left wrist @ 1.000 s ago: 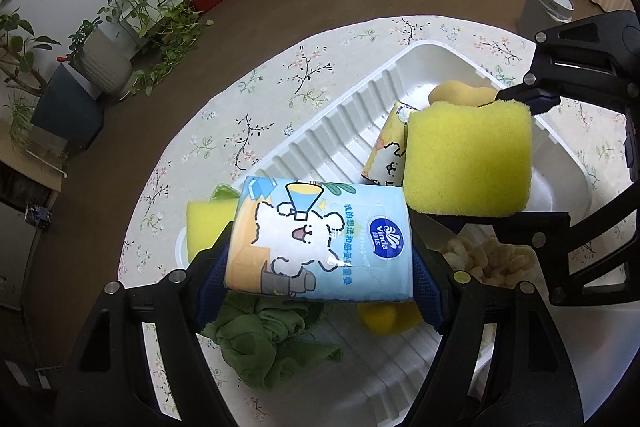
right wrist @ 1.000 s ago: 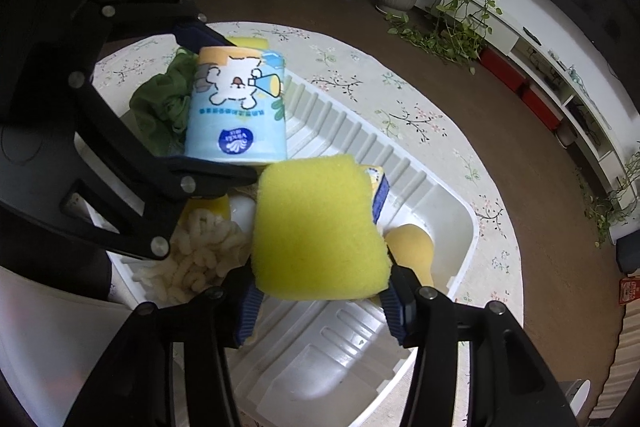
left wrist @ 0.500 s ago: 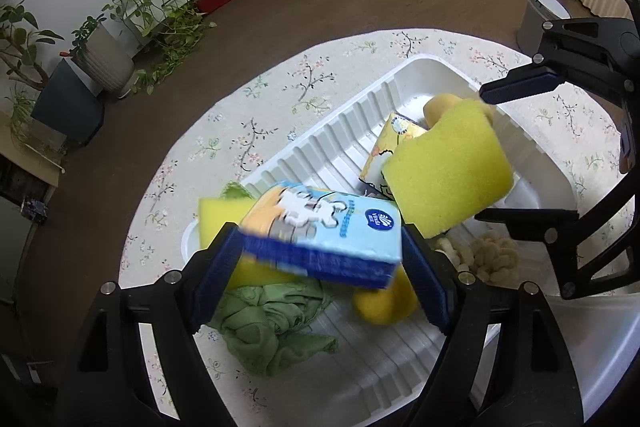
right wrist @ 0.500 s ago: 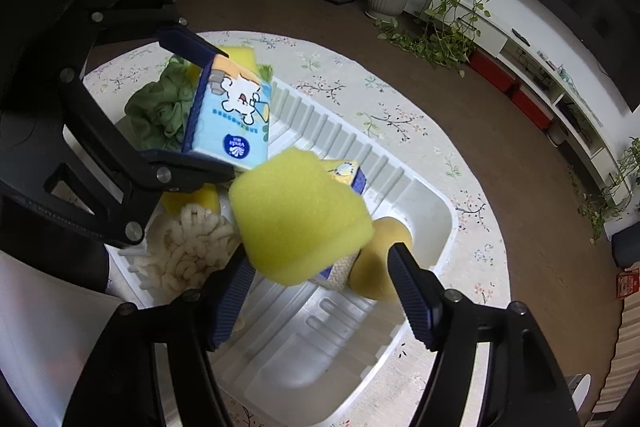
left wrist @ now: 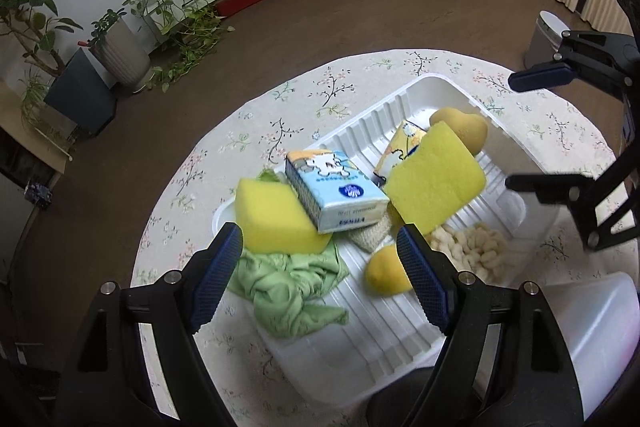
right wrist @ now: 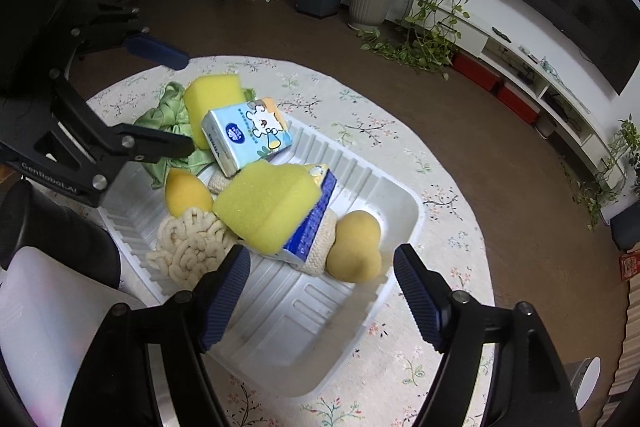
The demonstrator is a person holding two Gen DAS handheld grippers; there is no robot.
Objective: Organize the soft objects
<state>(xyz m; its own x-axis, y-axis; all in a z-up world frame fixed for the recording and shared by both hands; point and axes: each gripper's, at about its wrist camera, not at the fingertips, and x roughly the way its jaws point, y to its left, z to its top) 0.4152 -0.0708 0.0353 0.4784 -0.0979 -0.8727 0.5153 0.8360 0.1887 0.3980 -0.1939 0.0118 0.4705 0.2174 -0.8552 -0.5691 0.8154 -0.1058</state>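
Crowding 1 white tray (left wrist: 404,99), 2 yellow sponges (left wrist: 276,217), 2 tissue packs (left wrist: 336,189), both grippers (left wrist: 320,267) (right wrist: 322,287) spread wide, holding nothing

Tissue pack (left wrist: 336,187) & yellow sponge (left wrist: 434,183) tilted in white tray (left wrist: 404,299).

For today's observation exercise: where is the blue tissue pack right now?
In the left wrist view the tissue pack lies mid-frame in the white tray, propped on a yellow sponge.

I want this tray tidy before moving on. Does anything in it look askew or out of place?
Yes. The blue tissue pack lies tilted across a yellow sponge, and the green cloth spills over the white tray rim onto the tablecloth.
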